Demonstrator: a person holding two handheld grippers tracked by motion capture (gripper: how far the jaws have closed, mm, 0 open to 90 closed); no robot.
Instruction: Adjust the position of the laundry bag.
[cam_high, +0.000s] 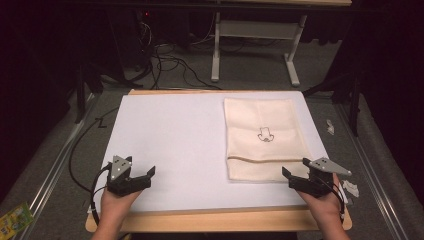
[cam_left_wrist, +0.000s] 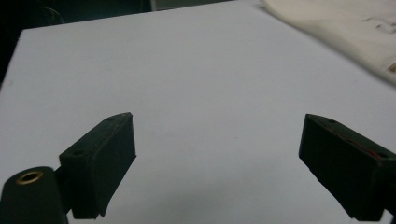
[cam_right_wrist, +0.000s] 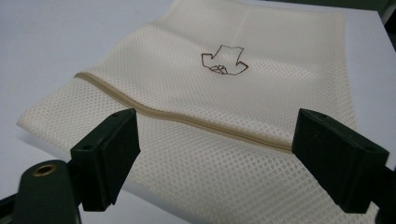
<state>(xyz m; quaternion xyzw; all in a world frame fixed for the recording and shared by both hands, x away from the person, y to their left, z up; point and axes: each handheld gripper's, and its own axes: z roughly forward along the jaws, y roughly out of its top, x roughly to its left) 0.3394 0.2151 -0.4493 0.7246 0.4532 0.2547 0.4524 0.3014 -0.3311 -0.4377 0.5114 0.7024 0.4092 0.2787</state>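
Note:
A cream mesh bag (cam_high: 262, 137) lies flat on the right half of the white board (cam_high: 170, 140). It has a tan zipper (cam_right_wrist: 187, 119) across its near end and a small dark outline logo (cam_right_wrist: 224, 60) at its middle. My right gripper (cam_high: 296, 169) is open at the bag's near right corner. In the right gripper view its jaws (cam_right_wrist: 217, 119) stand wide apart just above the zipper end, holding nothing. My left gripper (cam_high: 140, 171) is open over bare board at the near left. The left gripper view (cam_left_wrist: 219, 123) shows nothing between its jaws, and the bag's edge (cam_left_wrist: 355, 32) far off.
The board rests on a wooden table (cam_high: 220, 220). Small white scraps (cam_high: 351, 187) lie at the table's right edge. On the floor are black cables (cam_high: 170, 62), a white table frame (cam_high: 255, 30) beyond, and a green packet (cam_high: 14, 217) at the near left.

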